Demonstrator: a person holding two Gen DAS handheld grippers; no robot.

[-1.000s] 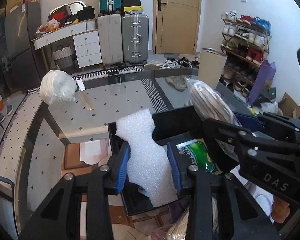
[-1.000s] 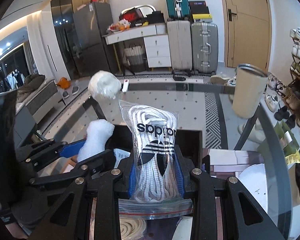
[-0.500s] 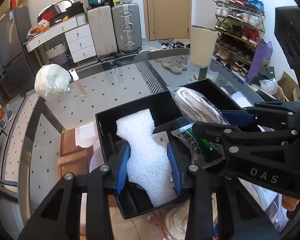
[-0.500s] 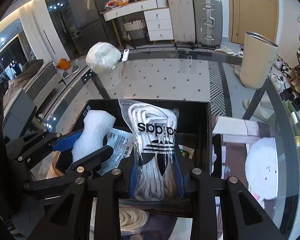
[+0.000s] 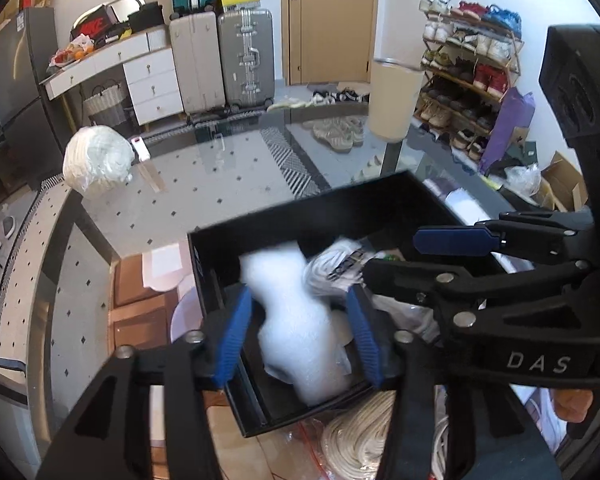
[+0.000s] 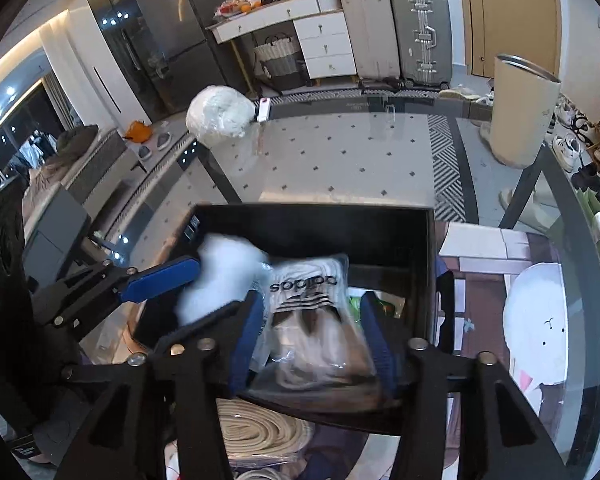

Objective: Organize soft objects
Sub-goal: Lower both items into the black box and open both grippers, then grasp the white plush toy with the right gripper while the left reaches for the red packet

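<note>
On the far left of the glass bench (image 5: 228, 184) sits one white wrapped bundle (image 5: 98, 164), with one small white tag-like item (image 5: 140, 149) just beside it; both are well apart from the box.

One black open box (image 5: 300, 216) stands on the near part of the bench. Over its left half hangs the left tool (image 5: 298, 330), its two blue pads (image 5: 232, 330) spread wide. One white foam piece (image 5: 300, 320), blurred, lies between them inside the box; a gap shows on each side of it, so neither pad grips it. From the right wrist view the same foam piece (image 6: 216, 280) rests against the box's left wall.

Further right, the right tool (image 6: 312, 340) hangs over the middle of the box, its two pads also set wide. Between them lies one clear plastic bag of white laces (image 6: 312, 320), printed with a black logo and blurred, loose in the box and just beside the foam piece. A green-printed packet (image 6: 374, 304) shows partly at the bag's right; how many packets lie under it cannot be told.

In front of the box, under the tools, one coil of beige rope (image 6: 256, 434) lies in a clear bag. To the right, one white plush toy (image 6: 548, 328) with a small face lies under the glass, and one tall beige bin (image 6: 522, 112) stands on the floor beyond the bench's far right edge.
</note>
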